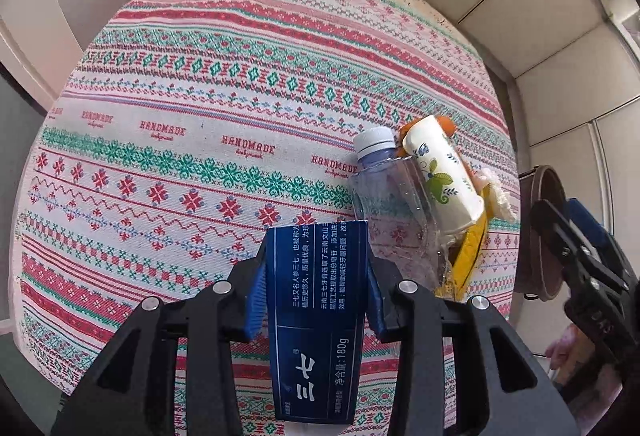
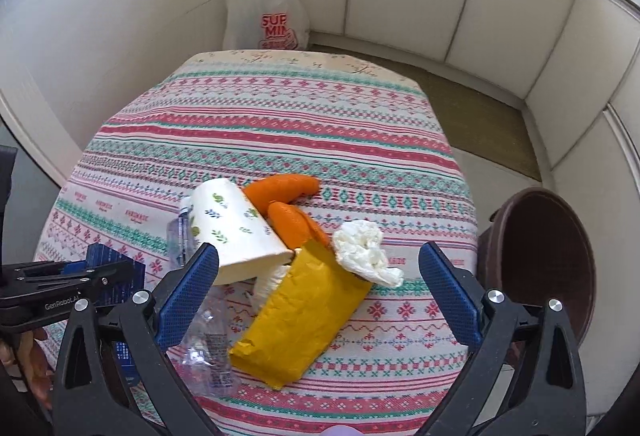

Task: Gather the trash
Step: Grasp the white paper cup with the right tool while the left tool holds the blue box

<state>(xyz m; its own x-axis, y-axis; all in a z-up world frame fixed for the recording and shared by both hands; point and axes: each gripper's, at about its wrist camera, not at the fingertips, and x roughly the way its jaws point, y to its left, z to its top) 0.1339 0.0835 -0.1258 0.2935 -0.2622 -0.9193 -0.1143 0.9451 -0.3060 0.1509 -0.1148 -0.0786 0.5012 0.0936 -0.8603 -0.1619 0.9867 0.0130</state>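
Your left gripper (image 1: 316, 276): clamped on the blue box (image 1: 316, 320), just left of the paper cup (image 1: 442, 171).
Your right gripper (image 2: 318, 296): jaws spread wide, empty, over the yellow packet (image 2: 300, 320) beside that cup.

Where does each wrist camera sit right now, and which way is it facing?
Left wrist: above the patterned tablecloth, looking steeply down; left gripper clamps the blue toothpaste box.
Right wrist: looking down at the trash pile; right gripper open above the yellow envelope.
Shared: paper cup, crushed plastic bottle, brown bin.
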